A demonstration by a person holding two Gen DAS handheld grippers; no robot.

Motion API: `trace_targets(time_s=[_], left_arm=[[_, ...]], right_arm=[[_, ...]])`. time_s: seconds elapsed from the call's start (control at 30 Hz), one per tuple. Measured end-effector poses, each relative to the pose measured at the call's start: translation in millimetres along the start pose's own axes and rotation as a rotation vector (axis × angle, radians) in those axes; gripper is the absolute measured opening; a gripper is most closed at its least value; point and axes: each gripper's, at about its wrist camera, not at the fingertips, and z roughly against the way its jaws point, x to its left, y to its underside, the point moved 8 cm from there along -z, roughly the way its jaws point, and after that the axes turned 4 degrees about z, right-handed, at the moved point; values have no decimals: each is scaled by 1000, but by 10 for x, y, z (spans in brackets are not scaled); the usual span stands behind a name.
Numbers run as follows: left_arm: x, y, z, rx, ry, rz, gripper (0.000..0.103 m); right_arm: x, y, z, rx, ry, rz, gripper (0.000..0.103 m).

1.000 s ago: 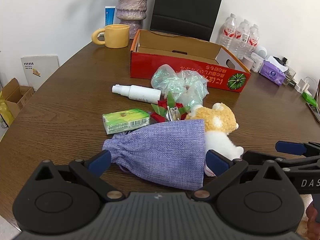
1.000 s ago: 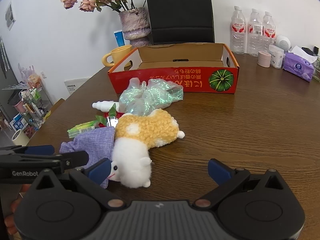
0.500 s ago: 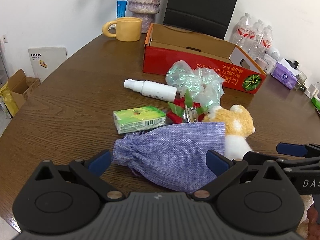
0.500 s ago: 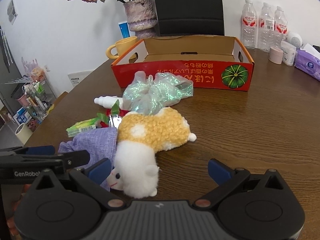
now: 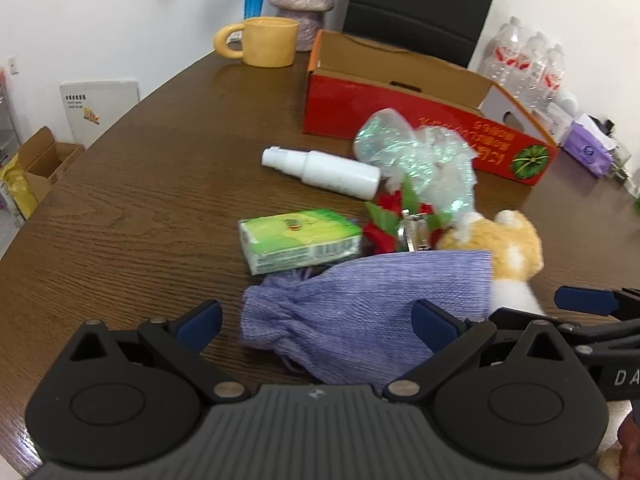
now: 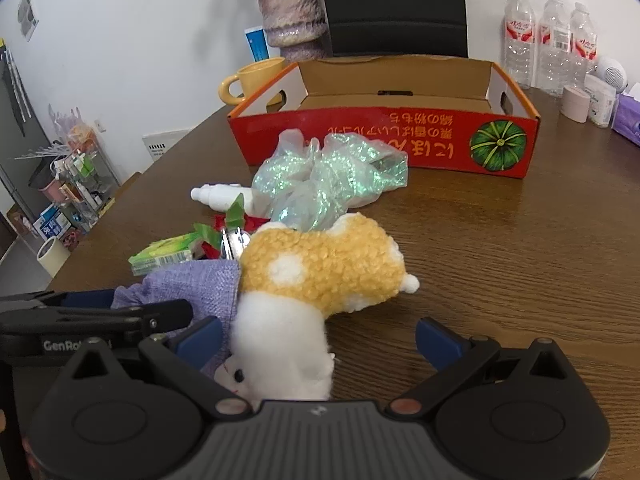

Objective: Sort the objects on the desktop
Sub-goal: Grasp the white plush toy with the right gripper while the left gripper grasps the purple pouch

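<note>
Two grippers are hovering low over the wooden table, and we are keeping both released. Our left gripper is spreading its fingers on either side of the purple drawstring pouch. Our right gripper is framing the plush toy, which is touching that pouch. Behind them a green tissue pack, a white spray bottle and a shiny plastic bag are lying. Farthest, the red cardboard box is standing with nothing inside.

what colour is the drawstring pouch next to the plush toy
Lavender purple woven fabric; the pouch shows best in the left wrist view.
</note>
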Motion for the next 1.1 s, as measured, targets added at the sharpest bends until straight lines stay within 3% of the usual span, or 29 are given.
trace_targets(time_s=[0.1,0.7,0.8,0.87,1.1], left_arm=[[31,16,-75,20,3,13,103],[9,81,-105,-59,-57,-76,101],[11,98,-83,-62,-58,-77,99],[10,109,-65,-64,-57,-80,97],[-37,161,32,-85,-55,-118,71]], right_arm=[[1,30,-95,20,-24,-12,95],[63,144,-189,-58,42,134,93],[96,161,-161,-73,55,177,75],[128,171,-134,-84,45,203,52],[129,208,-71,-101,24,208,51]])
